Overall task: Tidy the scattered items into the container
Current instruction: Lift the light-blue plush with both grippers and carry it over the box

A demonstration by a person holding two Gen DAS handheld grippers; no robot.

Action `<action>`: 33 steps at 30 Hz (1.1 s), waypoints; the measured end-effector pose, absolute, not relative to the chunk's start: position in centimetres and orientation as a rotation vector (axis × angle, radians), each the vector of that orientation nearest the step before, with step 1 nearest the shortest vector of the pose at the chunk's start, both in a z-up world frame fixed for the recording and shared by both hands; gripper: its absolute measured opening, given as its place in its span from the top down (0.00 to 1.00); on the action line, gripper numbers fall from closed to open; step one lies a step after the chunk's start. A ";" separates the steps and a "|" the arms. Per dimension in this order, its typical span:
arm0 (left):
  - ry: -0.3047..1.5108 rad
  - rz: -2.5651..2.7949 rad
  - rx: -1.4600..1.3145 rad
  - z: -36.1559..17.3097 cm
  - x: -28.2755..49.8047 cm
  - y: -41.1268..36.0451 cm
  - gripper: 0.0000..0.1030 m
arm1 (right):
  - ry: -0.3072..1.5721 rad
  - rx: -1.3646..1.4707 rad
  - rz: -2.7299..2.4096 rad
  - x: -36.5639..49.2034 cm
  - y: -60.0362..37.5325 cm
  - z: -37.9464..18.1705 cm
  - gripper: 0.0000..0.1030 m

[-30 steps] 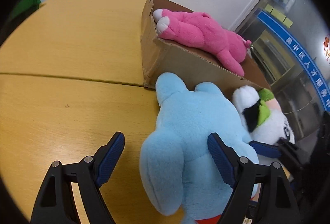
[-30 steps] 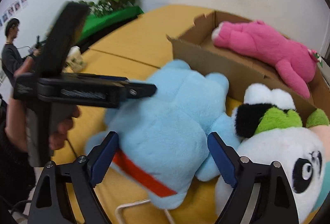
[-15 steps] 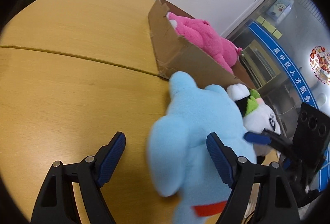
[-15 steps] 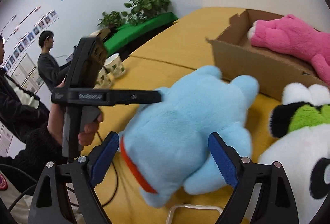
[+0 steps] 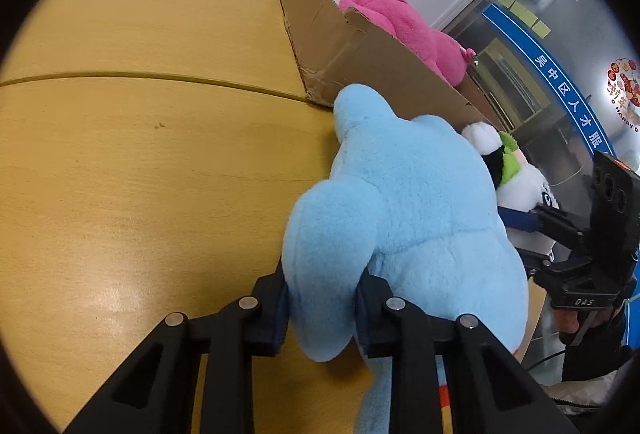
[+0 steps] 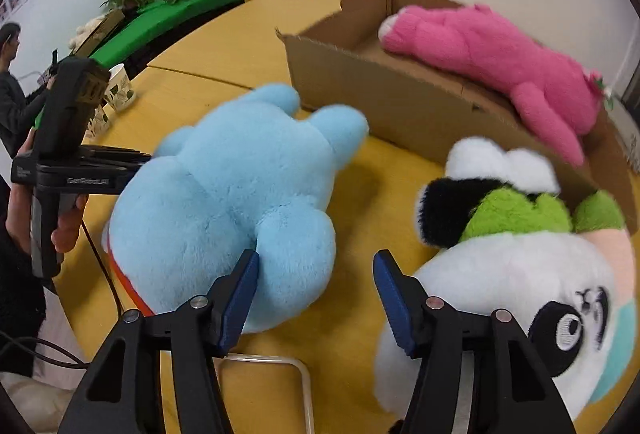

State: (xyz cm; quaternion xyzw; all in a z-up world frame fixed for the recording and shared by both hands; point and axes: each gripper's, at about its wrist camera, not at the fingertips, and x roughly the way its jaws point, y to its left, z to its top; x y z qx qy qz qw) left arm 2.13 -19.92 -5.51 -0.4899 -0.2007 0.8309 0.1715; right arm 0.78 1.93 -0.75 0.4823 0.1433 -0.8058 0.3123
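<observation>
Tool, left [image 5: 322, 308]: pads closed on a limb of the blue plush [image 5: 404, 218], fabric bunched between them. Its body lies on the yellow desk [image 5: 140, 154] just in front of the cardboard box [image 5: 360, 58], one rounded end touching or nearly touching the near wall.

Blue plush: soft and likely light, pile deep enough to compress under the pads. A limb grip holds but lets the body hang and swing; a pinch further into the torso would probably steady it. No fragile parts seen. An orange-red band [image 6: 128, 282] shows at its lower edge.

Tool, right [image 6: 316, 292]: pads apart, nothing between them. The left pad rests against the blue plush's flank, the right pad sits beside the panda plush [image 6: 520, 286]. The panda lies on the desk outside the box, close to its front wall, with green trim by the ear. It looks equally soft and bulkier; an ear or a fold of the head seems the easiest hold.

Pink plush [image 6: 500, 54]: lies inside the box, stretched along it.

Judgement: one toy is in the container, two are outside.
</observation>
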 end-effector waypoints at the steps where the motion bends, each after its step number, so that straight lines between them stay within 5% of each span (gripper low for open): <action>1: -0.566 2.369 -1.396 -5.5 2.1 -19.9 0.76 | 0.370 1.276 -2.111 0.7 1.5 -1.0 0.40; 3: -0.557 2.391 -1.409 -5.5 2.1 -19.8 0.77 | 0.352 1.270 -2.078 0.8 0.6 -1.2 0.60; 7: -0.595 2.418 -1.368 -4.6 2.5 -20.2 0.78 | 0.307 1.205 -2.117 1.0 0.4 -0.1 0.68; 16: -0.418 2.577 -1.122 6.0 0.2 -17.7 0.79 | 0.205 0.920 -2.241 0.7 2.7 7.2 0.73; 22: -0.207 2.641 -0.978 13.1 -8.5 -15.0 0.79 | 0.174 0.781 -2.329 -5.8 4.8 12.9 0.73; 28: -0.153 2.626 -1.100 11.0 -18.9 -12.7 0.79 | 0.127 0.850 -2.348 -16.4 6.0 12.8 0.73; 33: -0.160 2.543 -1.352 3.5 -23.5 -12.6 0.79 | 0.209 1.053 -2.261 -22.0 5.0 6.2 0.73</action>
